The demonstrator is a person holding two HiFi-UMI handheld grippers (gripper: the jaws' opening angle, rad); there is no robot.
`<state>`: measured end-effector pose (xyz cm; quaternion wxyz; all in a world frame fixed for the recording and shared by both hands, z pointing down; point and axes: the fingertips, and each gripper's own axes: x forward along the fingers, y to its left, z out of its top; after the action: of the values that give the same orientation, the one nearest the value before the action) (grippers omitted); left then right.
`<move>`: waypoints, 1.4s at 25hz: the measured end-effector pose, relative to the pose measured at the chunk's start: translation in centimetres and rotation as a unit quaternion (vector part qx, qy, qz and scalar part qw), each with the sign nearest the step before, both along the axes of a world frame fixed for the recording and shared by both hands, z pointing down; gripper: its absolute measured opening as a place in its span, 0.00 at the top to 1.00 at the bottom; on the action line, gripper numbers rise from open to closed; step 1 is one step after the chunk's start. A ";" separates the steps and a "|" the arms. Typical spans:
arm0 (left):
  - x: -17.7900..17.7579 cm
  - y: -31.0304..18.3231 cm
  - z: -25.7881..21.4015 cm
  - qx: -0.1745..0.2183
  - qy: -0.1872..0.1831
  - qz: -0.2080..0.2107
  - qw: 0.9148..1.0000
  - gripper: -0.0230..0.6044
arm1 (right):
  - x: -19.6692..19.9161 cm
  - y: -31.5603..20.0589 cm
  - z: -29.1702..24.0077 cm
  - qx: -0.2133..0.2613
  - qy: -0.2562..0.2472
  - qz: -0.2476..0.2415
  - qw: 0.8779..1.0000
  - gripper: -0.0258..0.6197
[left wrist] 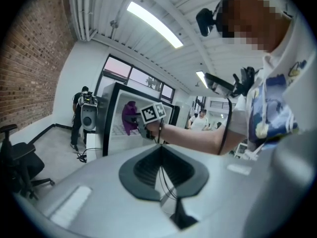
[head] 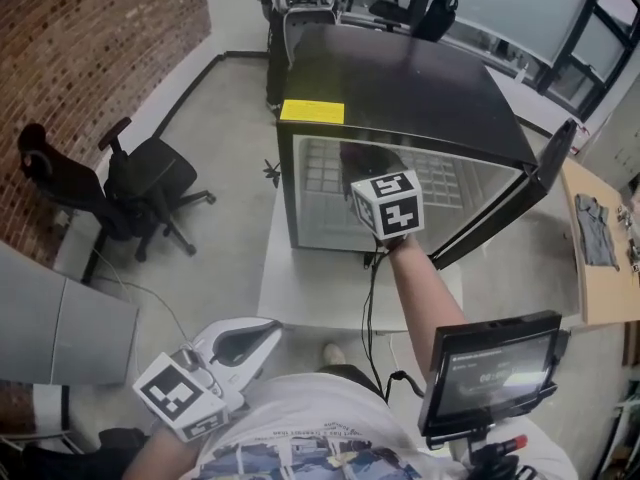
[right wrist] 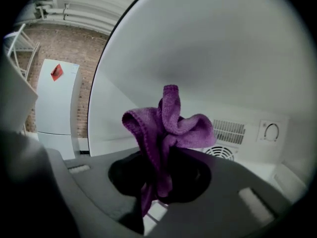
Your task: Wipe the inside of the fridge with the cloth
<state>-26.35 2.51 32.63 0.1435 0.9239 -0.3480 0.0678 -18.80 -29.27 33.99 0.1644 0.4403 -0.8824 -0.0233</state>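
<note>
The head camera is looking steeply down from above onto the black box-shaped fridge (head: 400, 88). The left gripper camera is looking up from low and farther off at its open front. The right gripper camera is sitting inside it, close behind the crumpled purple cloth (right wrist: 166, 128), which the left gripper view is also catching.
</note>
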 end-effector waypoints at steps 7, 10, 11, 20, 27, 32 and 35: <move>3.1 -0.8 -0.3 -0.001 -0.008 0.047 0.999 0.95 | 10.4 -0.4 -1.9 0.020 0.012 0.093 0.995 0.84; 4.1 -1.1 -0.1 -0.004 -0.007 0.061 0.998 0.95 | 14.4 -0.2 -1.8 0.023 0.024 0.134 0.990 0.84; 4.4 -1.1 0.0 -0.004 -0.006 0.069 0.998 0.95 | 15.5 -0.1 -1.7 0.024 0.029 0.146 0.989 0.84; 6.7 -1.1 0.0 -0.001 0.005 0.098 0.995 0.95 | 18.7 0.6 1.8 -0.008 0.081 0.173 0.982 0.84; 5.9 -1.0 0.3 -0.009 0.009 0.072 0.997 0.95 | 14.5 0.5 4.1 -0.030 0.067 0.132 0.989 0.84; 4.7 -0.9 0.7 -0.023 -0.001 0.036 0.999 0.95 | 9.8 0.7 4.2 -0.028 0.060 0.086 0.994 0.84; 4.1 -0.6 0.7 -0.011 0.002 0.030 0.999 0.95 | 6.9 0.8 4.3 -0.029 0.053 0.060 0.996 0.84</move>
<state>-22.25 1.93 33.31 0.1525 0.9324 -0.3191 0.0742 -11.94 -28.49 38.26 0.2250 0.4856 -0.8446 -0.0114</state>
